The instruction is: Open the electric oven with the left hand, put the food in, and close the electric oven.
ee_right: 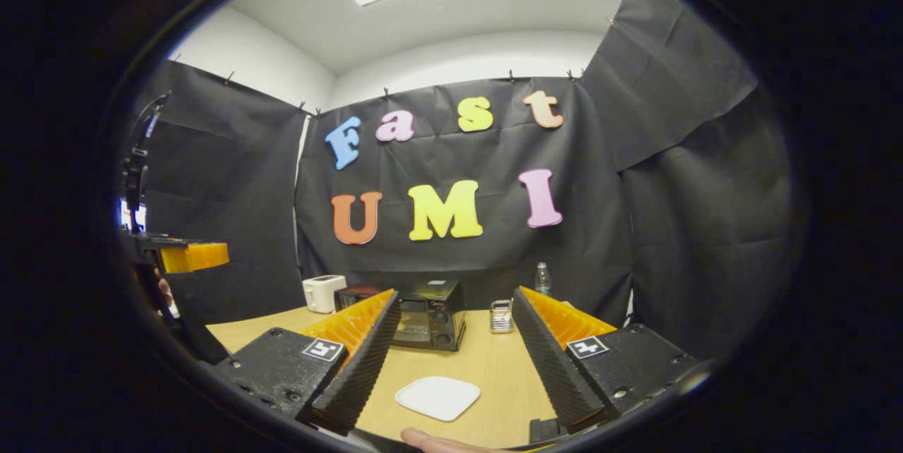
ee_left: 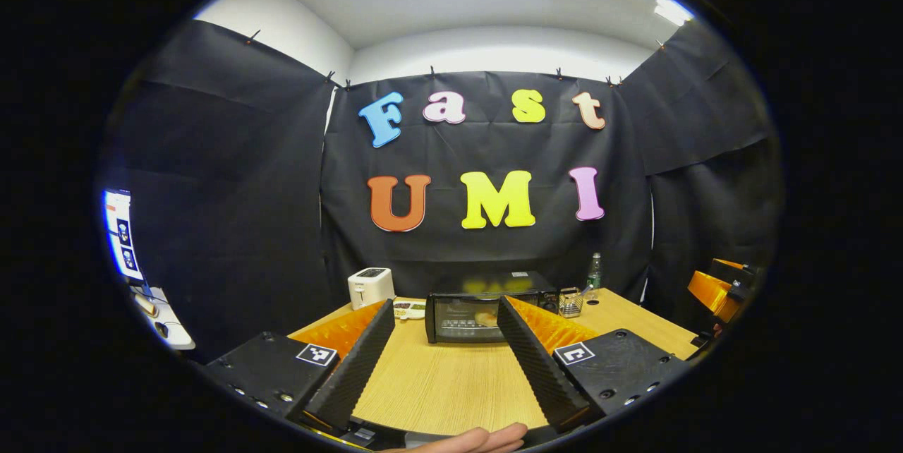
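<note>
The table (ee_left: 451, 382) carries the oven (ee_left: 469, 312) at its far side, door shut, something pale and rounded, likely the food, dimly showing behind the glass; the white plate (ee_right: 438, 397) lies bare nearer the right tongs (ee_right: 451, 361); both left tongs (ee_left: 443, 358) and right hang spread wide, holding nothing; the risk, I'd judge, is the left pair slipping off the door handle, jolting the oven backward.
</note>
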`<state>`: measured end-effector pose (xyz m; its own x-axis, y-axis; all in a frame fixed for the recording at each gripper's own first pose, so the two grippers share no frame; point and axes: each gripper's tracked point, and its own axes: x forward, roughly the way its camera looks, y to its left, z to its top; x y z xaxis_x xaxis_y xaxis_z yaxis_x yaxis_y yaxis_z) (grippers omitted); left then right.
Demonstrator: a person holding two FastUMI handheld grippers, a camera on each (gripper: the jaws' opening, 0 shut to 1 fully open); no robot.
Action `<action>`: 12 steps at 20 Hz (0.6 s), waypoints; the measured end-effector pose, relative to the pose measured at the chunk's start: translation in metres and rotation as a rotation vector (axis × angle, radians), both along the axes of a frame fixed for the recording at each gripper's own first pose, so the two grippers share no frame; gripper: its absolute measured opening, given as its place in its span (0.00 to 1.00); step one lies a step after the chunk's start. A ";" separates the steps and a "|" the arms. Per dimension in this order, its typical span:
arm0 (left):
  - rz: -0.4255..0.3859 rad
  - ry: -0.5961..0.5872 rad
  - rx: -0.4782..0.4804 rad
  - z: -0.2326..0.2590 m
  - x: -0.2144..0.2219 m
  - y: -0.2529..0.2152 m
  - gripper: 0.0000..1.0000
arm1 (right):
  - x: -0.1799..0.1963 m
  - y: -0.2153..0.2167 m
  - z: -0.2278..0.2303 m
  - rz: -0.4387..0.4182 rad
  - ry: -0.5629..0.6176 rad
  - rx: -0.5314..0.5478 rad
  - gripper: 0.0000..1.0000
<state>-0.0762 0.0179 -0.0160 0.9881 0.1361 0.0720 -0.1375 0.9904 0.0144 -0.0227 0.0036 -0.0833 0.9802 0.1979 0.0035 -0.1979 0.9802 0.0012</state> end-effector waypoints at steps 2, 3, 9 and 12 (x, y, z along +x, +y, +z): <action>-0.004 0.017 0.008 -0.007 0.001 -0.001 0.96 | 0.003 0.001 -0.004 -0.002 0.010 -0.005 0.96; -0.002 0.023 0.010 -0.009 0.003 -0.001 0.96 | 0.003 0.002 -0.007 -0.003 0.019 -0.005 0.96; -0.020 0.036 -0.001 -0.015 0.006 -0.006 0.96 | 0.006 -0.001 -0.009 -0.011 0.028 -0.003 0.96; -0.025 0.026 0.009 -0.012 0.006 -0.008 0.96 | 0.007 -0.002 -0.011 -0.014 0.031 -0.004 0.96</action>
<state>-0.0706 0.0099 -0.0280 0.9927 0.1107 0.0476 -0.1121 0.9933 0.0264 -0.0154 0.0017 -0.0940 0.9825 0.1840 -0.0277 -0.1840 0.9829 0.0036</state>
